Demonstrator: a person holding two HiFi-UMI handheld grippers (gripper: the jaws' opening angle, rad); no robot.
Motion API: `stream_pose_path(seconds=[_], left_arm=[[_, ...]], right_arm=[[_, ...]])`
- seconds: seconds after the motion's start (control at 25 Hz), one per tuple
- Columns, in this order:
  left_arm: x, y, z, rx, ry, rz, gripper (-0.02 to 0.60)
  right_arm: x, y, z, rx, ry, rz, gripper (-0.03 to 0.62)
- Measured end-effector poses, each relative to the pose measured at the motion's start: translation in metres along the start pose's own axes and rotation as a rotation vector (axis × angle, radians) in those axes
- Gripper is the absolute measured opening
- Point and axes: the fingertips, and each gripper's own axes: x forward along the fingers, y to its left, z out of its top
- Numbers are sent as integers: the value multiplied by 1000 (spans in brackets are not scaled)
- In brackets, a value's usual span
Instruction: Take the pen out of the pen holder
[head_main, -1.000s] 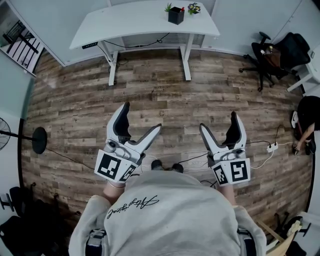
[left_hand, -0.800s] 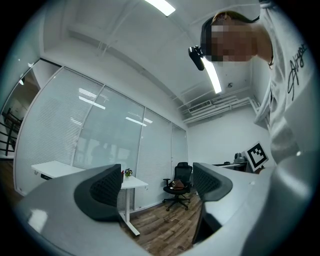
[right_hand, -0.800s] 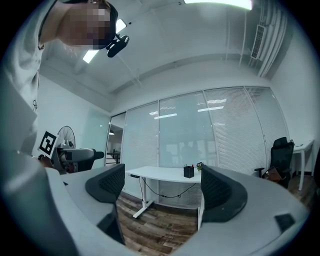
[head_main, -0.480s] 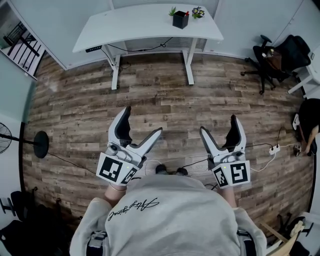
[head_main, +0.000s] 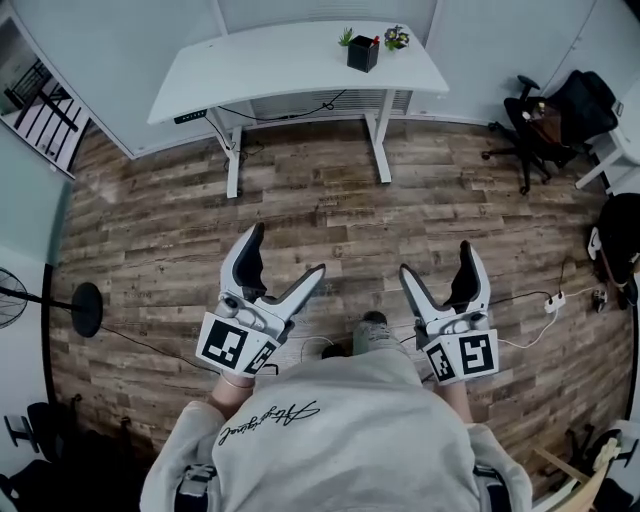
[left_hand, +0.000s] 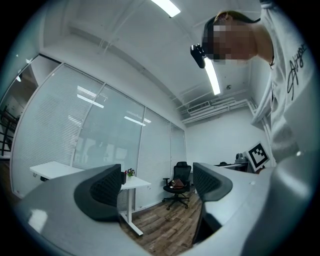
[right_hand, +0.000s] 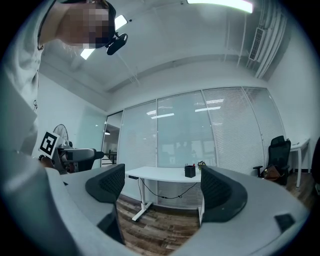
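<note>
Closest to you is your grey sweatshirt (head_main: 340, 430), and one shoe (head_main: 370, 330) shows just past its hem. You hold both claws low in front of your body, over the wooden floor (head_main: 320, 200). Your left claw (head_main: 287, 250) has its jaws spread wide apart with nothing between them; through the gap its own camera sees only floor and room. Your right claw (head_main: 435, 258) is just as wide apart and just as empty. The two claws are well apart from each other, and neither touches anything.

On the floor near your right side, a white power strip (head_main: 553, 297) lies with its cord trailing. The round base of a fan stand (head_main: 80, 300) sits off to your left.

Farther on, a white bench (head_main: 280, 55) stands against the glass wall, with a cable hanging beneath it. The black pen holder (head_main: 363, 52) stands upright near the bench's right end, well away from both claws. The pen (head_main: 375, 41) is in the holder, only its red tip showing above the rim. A small green plant (head_main: 345, 38) sits just left of the holder and a little pot of flowers (head_main: 397, 38) just right of it. A black office chair (head_main: 545, 110) stands to the right of the bench.
</note>
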Motion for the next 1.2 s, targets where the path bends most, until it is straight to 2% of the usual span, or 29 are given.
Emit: stream_pose_path(seconds=[0.24,0.68,0.96,1.2], left_arm=[[23,13,-3,-10,-4,-22,433],[95,42,-10,8,-9,-45,433],[155,61,-6,34,-26,-22,433],[189,75,-14,23,-20,1,433]], right_arm=[[19,-12,-1,-5,5,-14,459],[69,-65,-3,3,-11,-27,457],[117,-114,-5,20,-6,-6,454],[157,-143,5,8,-25,25,454]])
